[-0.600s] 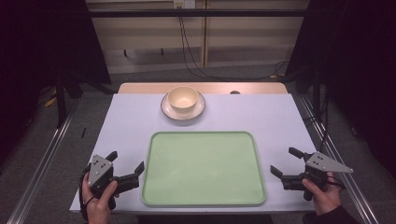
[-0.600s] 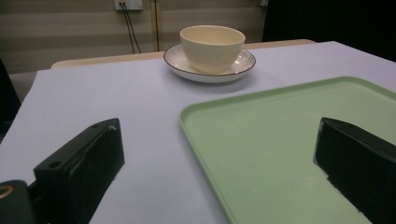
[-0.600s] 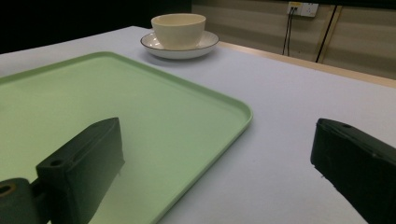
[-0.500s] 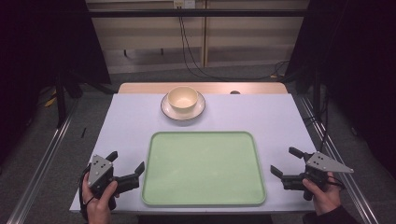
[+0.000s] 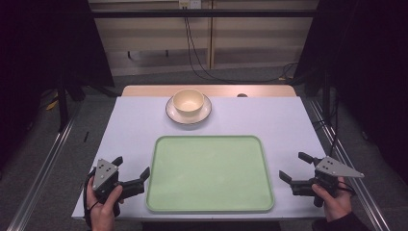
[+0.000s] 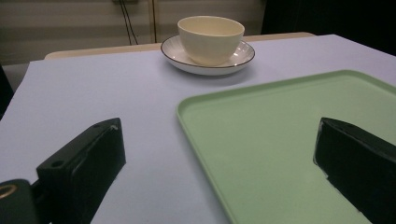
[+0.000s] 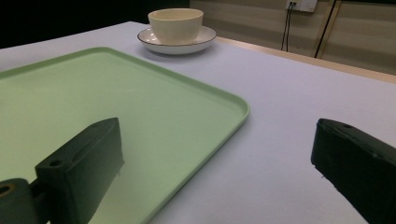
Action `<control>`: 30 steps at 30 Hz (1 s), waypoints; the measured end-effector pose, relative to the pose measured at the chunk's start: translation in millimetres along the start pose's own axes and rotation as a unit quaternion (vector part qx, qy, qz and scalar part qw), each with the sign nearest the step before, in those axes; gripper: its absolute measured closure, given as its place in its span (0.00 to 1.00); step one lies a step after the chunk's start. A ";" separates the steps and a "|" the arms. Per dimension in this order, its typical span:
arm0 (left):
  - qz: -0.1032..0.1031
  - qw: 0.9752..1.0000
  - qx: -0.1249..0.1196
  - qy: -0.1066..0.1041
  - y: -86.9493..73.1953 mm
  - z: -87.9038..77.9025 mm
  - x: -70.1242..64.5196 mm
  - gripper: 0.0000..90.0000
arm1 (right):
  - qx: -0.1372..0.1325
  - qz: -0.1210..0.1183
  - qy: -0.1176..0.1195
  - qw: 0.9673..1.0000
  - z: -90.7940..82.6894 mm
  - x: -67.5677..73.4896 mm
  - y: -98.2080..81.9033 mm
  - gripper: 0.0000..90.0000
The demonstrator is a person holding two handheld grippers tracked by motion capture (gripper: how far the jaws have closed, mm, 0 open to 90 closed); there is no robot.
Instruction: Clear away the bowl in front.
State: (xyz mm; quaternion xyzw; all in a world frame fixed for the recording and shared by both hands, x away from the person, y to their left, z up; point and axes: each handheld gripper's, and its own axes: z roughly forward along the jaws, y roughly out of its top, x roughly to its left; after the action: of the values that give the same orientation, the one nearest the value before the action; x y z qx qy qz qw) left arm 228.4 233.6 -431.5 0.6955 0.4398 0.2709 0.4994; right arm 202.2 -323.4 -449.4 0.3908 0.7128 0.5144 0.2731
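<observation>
The left gripper (image 5: 131,170) sits just beside the green tray (image 5: 210,173), at its near left corner, jaws spread wide and empty. The right gripper (image 5: 296,167) rests off the tray's right edge, a little apart from it, jaws likewise wide with nothing between them. Bare table (image 5: 284,120) lies ahead of both. Well beyond the tray, a cream bowl (image 5: 188,101) stands on a dark-rimmed saucer (image 5: 205,113). The tray holds nothing.
</observation>
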 end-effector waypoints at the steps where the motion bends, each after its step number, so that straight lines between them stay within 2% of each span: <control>1: 0.001 1.000 -0.001 0.000 0.4 0.6 -0.6 0.02 | -0.001 0.000 -0.001 1.000 0.0 -0.2 -0.1 0.02; 6: 0.012 1.000 -0.001 -0.002 2.4 3.9 -1.4 0.02 | 0.001 0.004 0.002 1.000 0.0 0.0 -0.1 0.02; 19: 0.001 1.000 0.001 -0.007 14.4 21.1 -4.5 0.02 | -0.018 0.002 0.001 1.000 0.1 1.1 -0.5 0.01; 21: 0.011 1.000 -0.002 -0.013 18.8 25.8 -5.9 0.02 | -0.020 0.000 0.003 1.000 0.4 1.0 -0.6 0.01; 24: 0.014 1.000 -0.001 -0.015 21.4 29.7 -7.1 0.02 | -0.022 -0.001 0.001 1.000 0.3 0.9 -0.6 0.01; 25: 0.015 1.000 -0.001 -0.027 23.5 34.2 -7.5 0.03 | -0.023 -0.001 0.001 1.000 0.4 0.9 -0.7 0.01; 28: 0.012 0.999 -0.001 -0.031 27.5 39.5 -9.8 0.04 | -0.020 -0.001 0.007 1.000 0.4 1.3 -0.8 0.01; 30: 0.008 0.999 -0.010 -0.034 31.4 42.5 -12.2 0.04 | -0.021 0.000 0.007 1.000 0.5 1.3 -0.8 0.01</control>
State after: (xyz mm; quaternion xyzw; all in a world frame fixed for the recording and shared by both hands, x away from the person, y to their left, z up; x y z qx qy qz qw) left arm 268.1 199.9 -416.5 0.7028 0.4142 0.2559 0.5186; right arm 201.7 -322.1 -450.2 0.3809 0.7039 0.5322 0.2761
